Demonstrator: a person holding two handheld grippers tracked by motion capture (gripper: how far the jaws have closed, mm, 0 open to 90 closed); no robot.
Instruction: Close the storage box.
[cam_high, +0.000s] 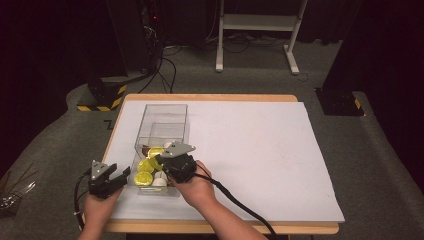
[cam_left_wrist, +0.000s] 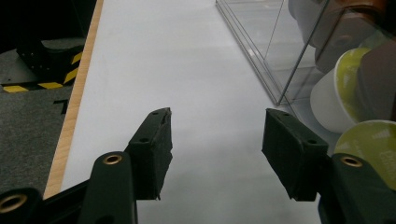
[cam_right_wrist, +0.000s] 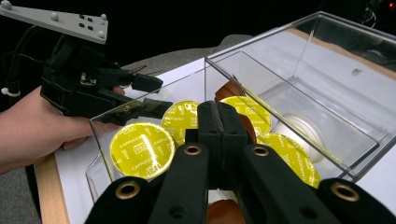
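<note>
Lower left of the high view, left gripper (cam_high: 121, 176) sits on the white mat beside the clear box (cam_high: 162, 116), jaws apart, nothing between them; its own view shows bare mat between the pads. Just right of it, right gripper (cam_high: 161, 161) is over the near end of the box, jaws pressed together, pads touching each other with no capsule between them as far as its own view shows. Coffee capsules (cam_right_wrist: 142, 150) lie piled in the near compartment, yellow foil lids up, a few brown and white ones mixed in. Step looks like reaching in to pick a capsule. Next move probably calls for opening the right jaws and lowering around one capsule rim. Lids read "CAPPUCCINO"; smaller print too small to read. Far half of the box looks empty; beyond it a white table frame (cam_high: 260, 22) on grey carpet.
</note>
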